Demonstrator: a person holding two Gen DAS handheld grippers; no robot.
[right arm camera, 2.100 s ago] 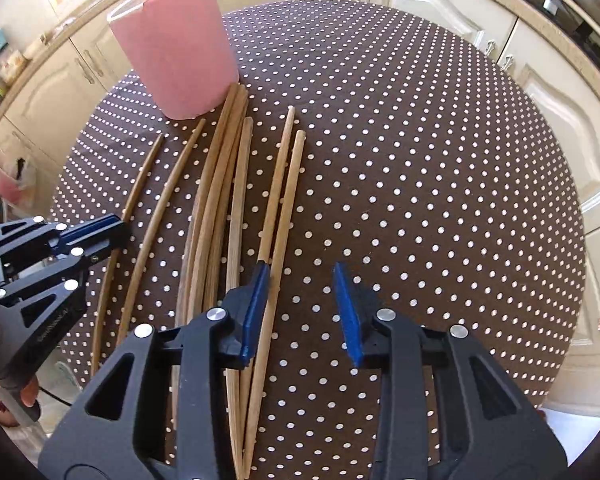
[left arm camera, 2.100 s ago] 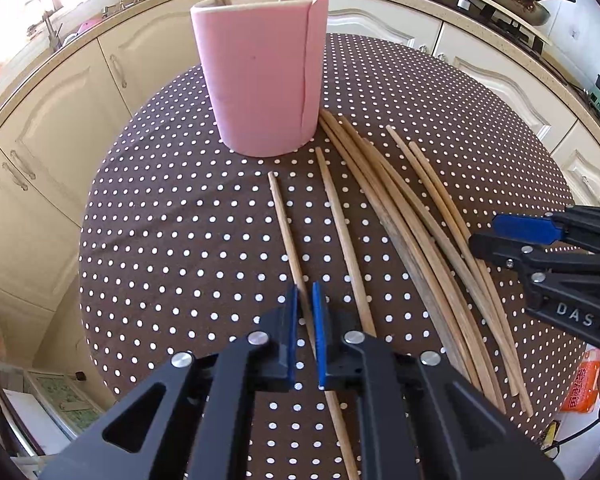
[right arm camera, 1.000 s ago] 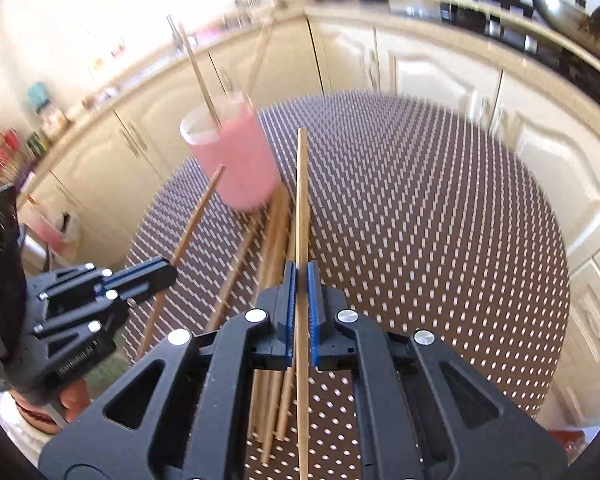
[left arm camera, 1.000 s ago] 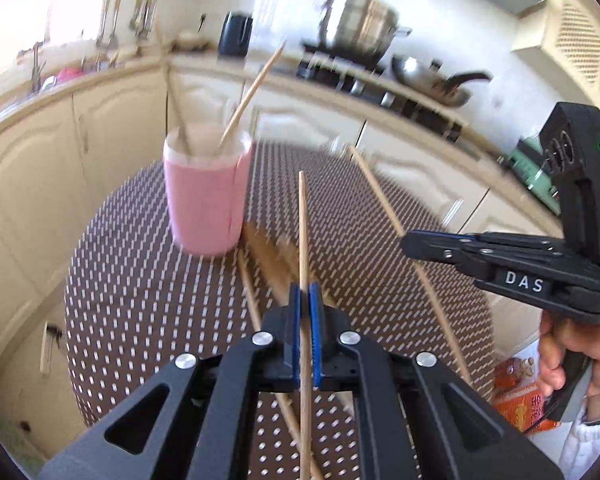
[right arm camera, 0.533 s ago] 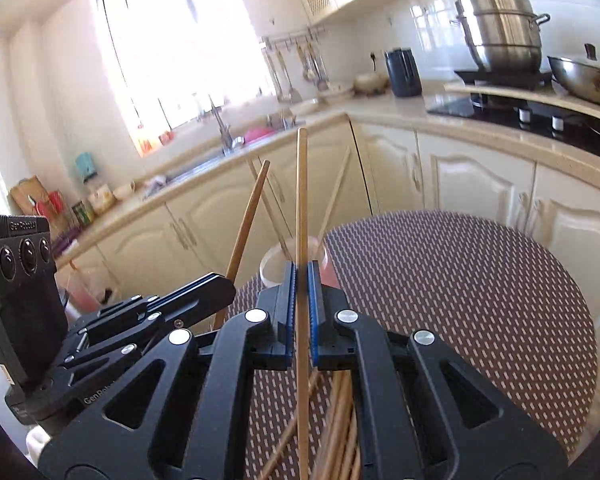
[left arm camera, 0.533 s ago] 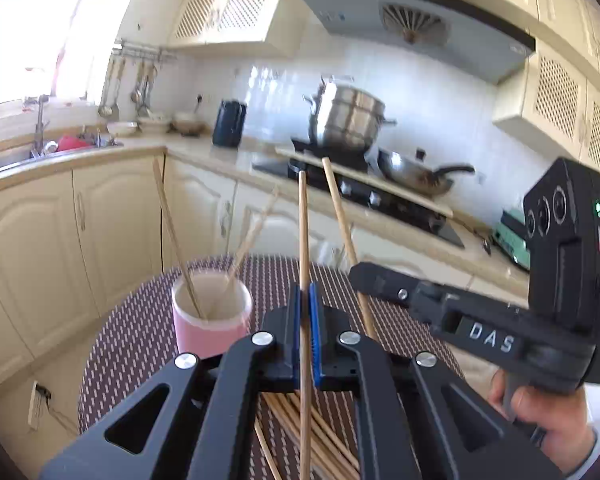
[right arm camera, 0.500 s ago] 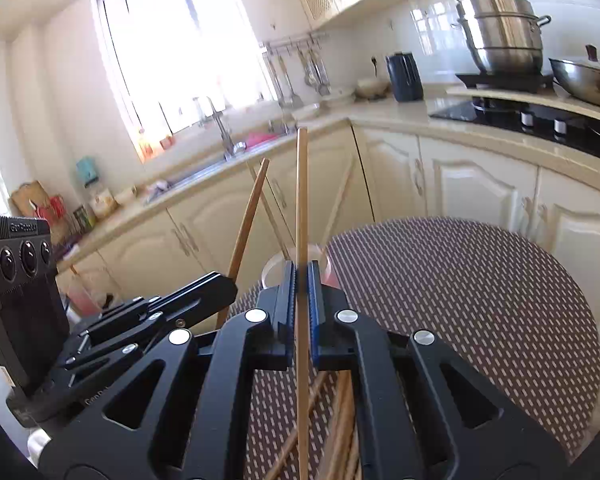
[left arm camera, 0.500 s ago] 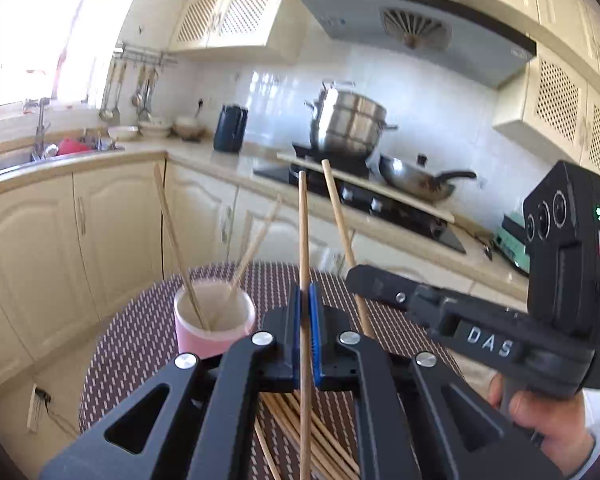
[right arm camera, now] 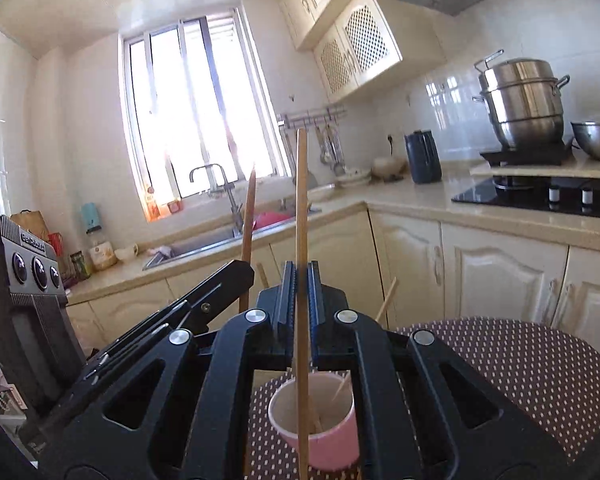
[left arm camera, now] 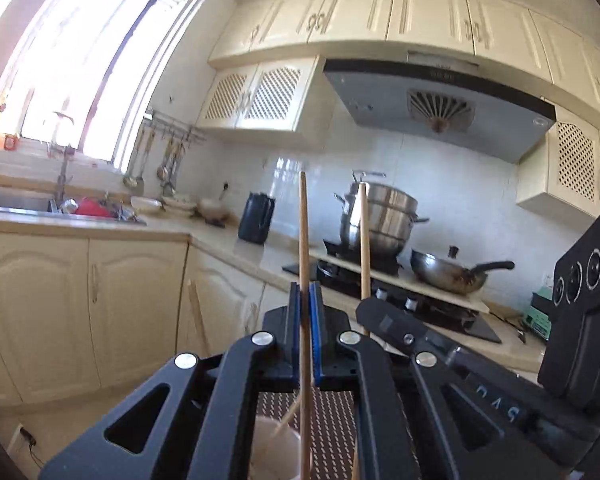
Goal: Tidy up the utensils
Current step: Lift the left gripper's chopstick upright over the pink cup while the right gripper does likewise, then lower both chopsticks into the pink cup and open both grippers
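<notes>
My left gripper point(left arm camera: 305, 300) is shut on a wooden chopstick point(left arm camera: 303, 232) held upright. My right gripper point(right arm camera: 301, 280) is shut on another wooden chopstick point(right arm camera: 301, 200), also upright. The pink cup point(right arm camera: 332, 444) stands below on the brown dotted table point(right arm camera: 532, 368), with two chopsticks leaning inside it. The right chopstick's lower part crosses in front of the cup's mouth. In the left wrist view the cup's pale rim point(left arm camera: 276, 440) shows just under my fingers. Each gripper shows in the other's view, the right point(left arm camera: 384, 320) and the left point(right arm camera: 236, 276), close together.
Cream cabinets and a counter ring the table. A sink point(right arm camera: 220, 236) is at the back left, a kettle point(right arm camera: 422, 156), a steel pot point(right arm camera: 520, 104) and a wok point(left arm camera: 448, 276) on the stove at the right. The loose chopsticks on the table are hidden.
Both grippers have tilted further up and moved over the cup. The cup now sits directly beneath them, and the two grippers have drawn closer together.
</notes>
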